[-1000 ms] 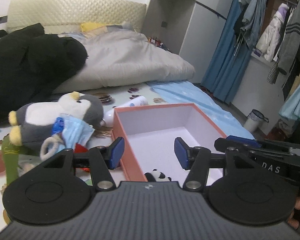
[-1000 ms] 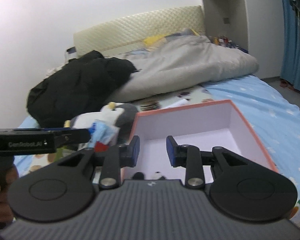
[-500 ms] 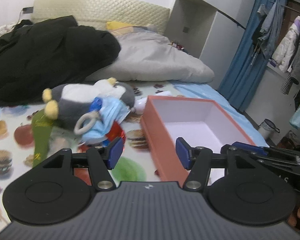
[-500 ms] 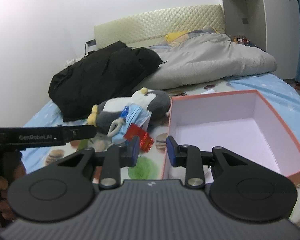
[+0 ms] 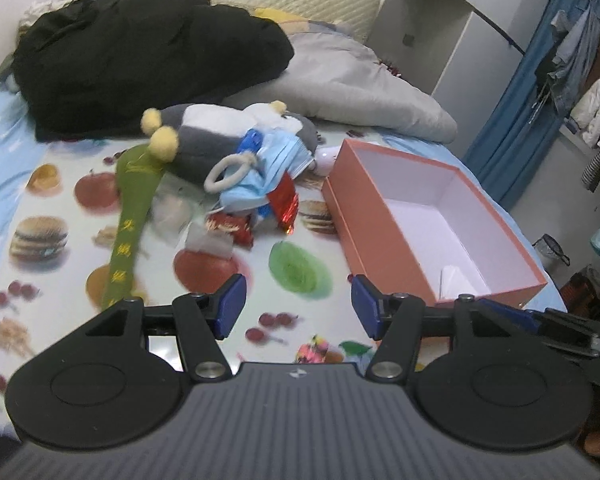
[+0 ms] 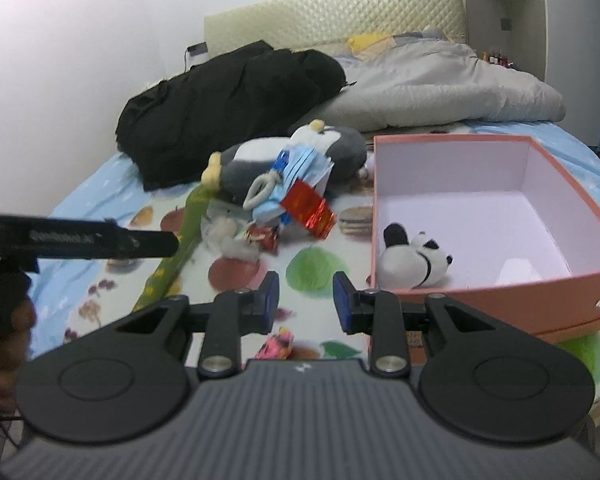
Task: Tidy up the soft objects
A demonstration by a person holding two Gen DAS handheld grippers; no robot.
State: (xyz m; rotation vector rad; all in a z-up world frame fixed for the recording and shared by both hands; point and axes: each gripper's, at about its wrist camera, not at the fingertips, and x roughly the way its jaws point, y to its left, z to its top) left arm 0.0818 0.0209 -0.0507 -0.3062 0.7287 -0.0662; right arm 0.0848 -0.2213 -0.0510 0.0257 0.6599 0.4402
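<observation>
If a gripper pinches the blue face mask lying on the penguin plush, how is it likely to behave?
The blue face mask is crumpled pleated fabric, so it will probably go floppy and drape. It looks very light and should lift easily. Its white ear loop sits against the penguin plush and may snag or drag neighbouring wrappers.

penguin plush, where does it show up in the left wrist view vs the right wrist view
Left wrist view: the penguin plush lies upper centre-left, just in front of the black coat, left of the orange box.
Right wrist view: the penguin plush lies at centre, slightly left, again left of the orange box.
Shared landmark: the blue face mask draped over the plush's front.
</observation>
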